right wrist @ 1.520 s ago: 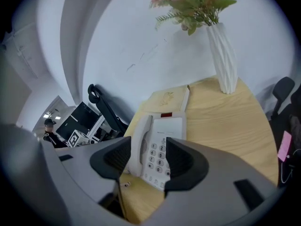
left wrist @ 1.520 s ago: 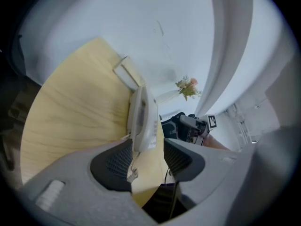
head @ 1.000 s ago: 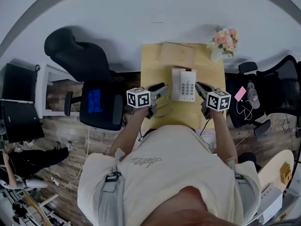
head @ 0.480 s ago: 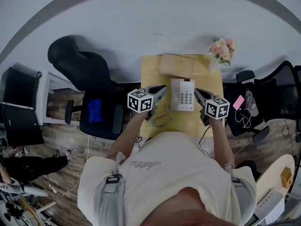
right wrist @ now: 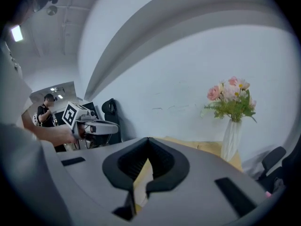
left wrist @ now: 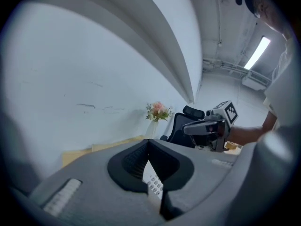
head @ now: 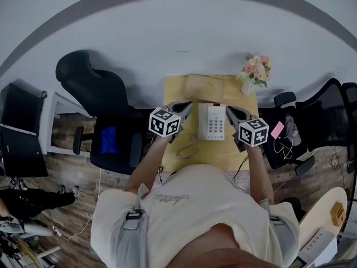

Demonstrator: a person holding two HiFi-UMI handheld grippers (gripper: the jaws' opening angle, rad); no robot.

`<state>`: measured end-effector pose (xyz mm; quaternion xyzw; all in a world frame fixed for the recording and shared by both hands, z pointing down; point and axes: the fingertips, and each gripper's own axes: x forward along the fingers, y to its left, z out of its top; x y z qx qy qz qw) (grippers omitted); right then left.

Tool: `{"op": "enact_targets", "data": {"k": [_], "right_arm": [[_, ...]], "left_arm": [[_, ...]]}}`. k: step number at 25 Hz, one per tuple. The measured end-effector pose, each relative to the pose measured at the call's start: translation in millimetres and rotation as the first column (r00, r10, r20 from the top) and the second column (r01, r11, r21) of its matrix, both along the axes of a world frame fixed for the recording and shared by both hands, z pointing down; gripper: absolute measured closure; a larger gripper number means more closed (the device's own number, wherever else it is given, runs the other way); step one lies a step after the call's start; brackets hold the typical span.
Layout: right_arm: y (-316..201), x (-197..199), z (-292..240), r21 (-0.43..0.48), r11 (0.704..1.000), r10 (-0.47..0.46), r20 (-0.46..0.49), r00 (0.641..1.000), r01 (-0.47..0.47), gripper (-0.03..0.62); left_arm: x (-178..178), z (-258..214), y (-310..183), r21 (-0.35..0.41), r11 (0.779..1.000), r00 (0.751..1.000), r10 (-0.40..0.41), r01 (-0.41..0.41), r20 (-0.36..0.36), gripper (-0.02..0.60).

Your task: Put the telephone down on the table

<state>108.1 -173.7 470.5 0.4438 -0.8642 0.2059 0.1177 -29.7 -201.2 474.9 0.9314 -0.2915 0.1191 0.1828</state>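
Telephone [head: 212,121] on table [head: 174,91], long axis 12–6: 3 o'clock from left gripper [head: 188,105], 9 o'clock from right gripper [head: 229,111], right seemingly nearer. Both clenched, empty.

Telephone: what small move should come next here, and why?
Probably draw both grippers back a little. The telephone seems to lie flat on the table already. The left hand-held gripper and the right hand-held gripper flank it, each with jaws together and nothing between them, so nothing appears left to set down.
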Motion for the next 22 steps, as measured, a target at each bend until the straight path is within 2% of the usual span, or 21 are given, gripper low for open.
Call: {"op": "enact_targets", "data": {"k": [8,12,15,20,22], "right_arm": [[-1.5,2.8,-48.3,0.107,0.994,-0.012,-0.098,0.995,0.023,0.592],[-1.9,0.8,-74.7,0.17,0.985,-0.011,-0.114,0.993,0.03,0.592],[-2.0,-2.0,-92.6,0.211,0.977,-0.012,-0.109,0.994,0.035,0.592],[1.2,-15.2,-124.2,0.249,0.967,-0.052,-0.031,0.998,0.058,0.592],[-0.2,-17.8,-134.7,0.269,0.961,-0.051,-0.044,0.998,0.061,0.592]], "left_arm": [[3.9,-51.8,-8.5,0.124,0.992,1.0,-0.028,0.029,-0.014,0.565],[5.7,-80.2,-10.5,0.188,0.982,0.999,-0.028,0.033,-0.028,0.565],[6.8,-98.4,-11.7,0.221,0.975,0.999,-0.02,0.03,-0.045,0.565],[0.5,-122.5,-15.0,0.269,0.962,0.997,-0.043,0.057,-0.056,0.565],[-1.9,-133.7,-17.0,0.285,0.956,0.996,-0.052,0.069,-0.067,0.565]]}}
